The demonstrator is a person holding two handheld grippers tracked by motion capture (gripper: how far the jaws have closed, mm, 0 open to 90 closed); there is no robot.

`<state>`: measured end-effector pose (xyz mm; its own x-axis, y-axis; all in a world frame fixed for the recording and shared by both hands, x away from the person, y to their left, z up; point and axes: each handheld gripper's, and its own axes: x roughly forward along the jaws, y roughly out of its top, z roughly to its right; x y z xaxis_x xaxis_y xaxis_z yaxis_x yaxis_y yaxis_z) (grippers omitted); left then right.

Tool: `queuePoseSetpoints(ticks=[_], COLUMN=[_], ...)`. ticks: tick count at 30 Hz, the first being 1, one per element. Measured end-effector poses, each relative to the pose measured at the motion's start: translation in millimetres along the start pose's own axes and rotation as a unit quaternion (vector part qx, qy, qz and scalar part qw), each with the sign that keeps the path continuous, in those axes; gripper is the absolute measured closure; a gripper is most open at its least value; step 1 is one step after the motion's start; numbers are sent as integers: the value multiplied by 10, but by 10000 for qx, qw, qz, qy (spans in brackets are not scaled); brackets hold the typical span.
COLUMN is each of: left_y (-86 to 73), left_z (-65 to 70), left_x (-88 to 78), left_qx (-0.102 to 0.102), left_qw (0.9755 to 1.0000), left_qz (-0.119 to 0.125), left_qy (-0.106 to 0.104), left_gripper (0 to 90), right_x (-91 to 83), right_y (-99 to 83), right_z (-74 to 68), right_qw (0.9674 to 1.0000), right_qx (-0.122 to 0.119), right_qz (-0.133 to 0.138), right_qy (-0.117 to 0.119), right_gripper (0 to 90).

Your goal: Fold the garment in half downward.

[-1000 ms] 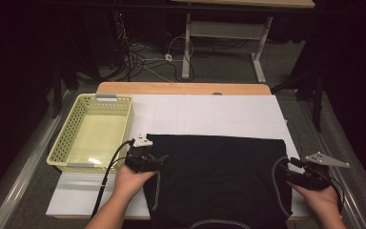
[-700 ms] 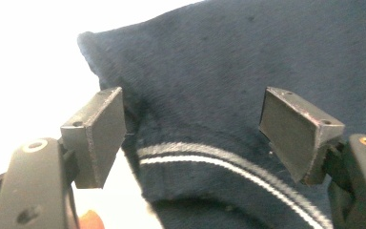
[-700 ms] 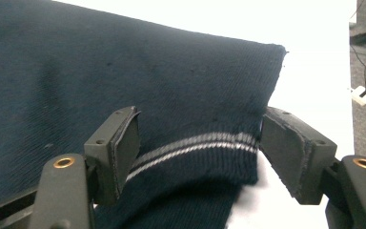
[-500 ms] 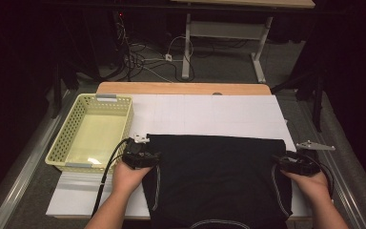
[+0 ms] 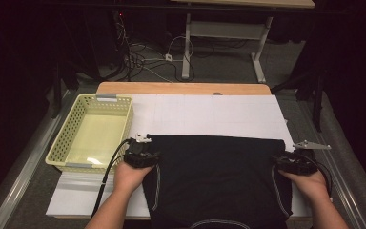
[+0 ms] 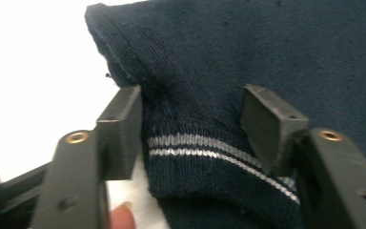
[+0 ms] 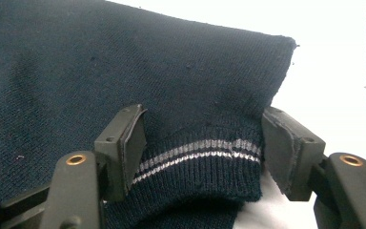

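Fingers point(image 6: 124, 136) of the left gripper point(image 6: 190, 133) have just been closing around the dark navy knit sweater's point(image 5: 214, 176) striped cuff, not yet pinching. Right gripper point(image 7: 202, 148) fingers point(image 7: 286, 152) straddle the other cuff half-open (likely to lift both sleeves for folding on the white table point(image 5: 209, 114)).

Dim room, grey carpet point(image 5: 286, 57), tangled cables point(image 5: 140, 55), white-legged desk point(image 5: 228, 31) beyond the table point(image 5: 181, 88).

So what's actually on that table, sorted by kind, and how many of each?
Dark navy knitted garment with striped cuffs: 1
Yellow plastic basket: 1
White sheet covering the table: 1
Hand-held grippers: 2, the left gripper and the right gripper, each with a cuff of the garment between its jaws
Total: 5
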<state>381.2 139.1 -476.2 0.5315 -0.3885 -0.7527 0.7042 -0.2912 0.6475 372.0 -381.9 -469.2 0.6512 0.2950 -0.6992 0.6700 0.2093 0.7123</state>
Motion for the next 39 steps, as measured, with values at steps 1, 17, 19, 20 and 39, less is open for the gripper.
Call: queuePoseSetpoints(ticks=[1,17,19,20,39], left_y=[-1,-24,-26,-26,737], left_z=[6,80,106,106,71], left_x=[1,12,-1,-1,-271], left_qx=[-1,226,303,303,517], left_qw=[10000,9988,9986,9986,9946], left_qz=[17,145,187,187,896], left_qy=[-33,-409,-403,-403,-69], left_gripper=[462,708,717,721,726], right_x=[1,-9,-10,-10,-333], right_y=[0,-10,-15,-15,710], right_z=[3,-22,-43,-43,-40], right_qw=[10000,9997,9992,9992,9917], right_qx=[4,-67,-109,-109,-504], right_qz=[5,67,74,74,1149], right_qy=[7,220,389,389,-265], right_gripper=[363,664,730,730,770])
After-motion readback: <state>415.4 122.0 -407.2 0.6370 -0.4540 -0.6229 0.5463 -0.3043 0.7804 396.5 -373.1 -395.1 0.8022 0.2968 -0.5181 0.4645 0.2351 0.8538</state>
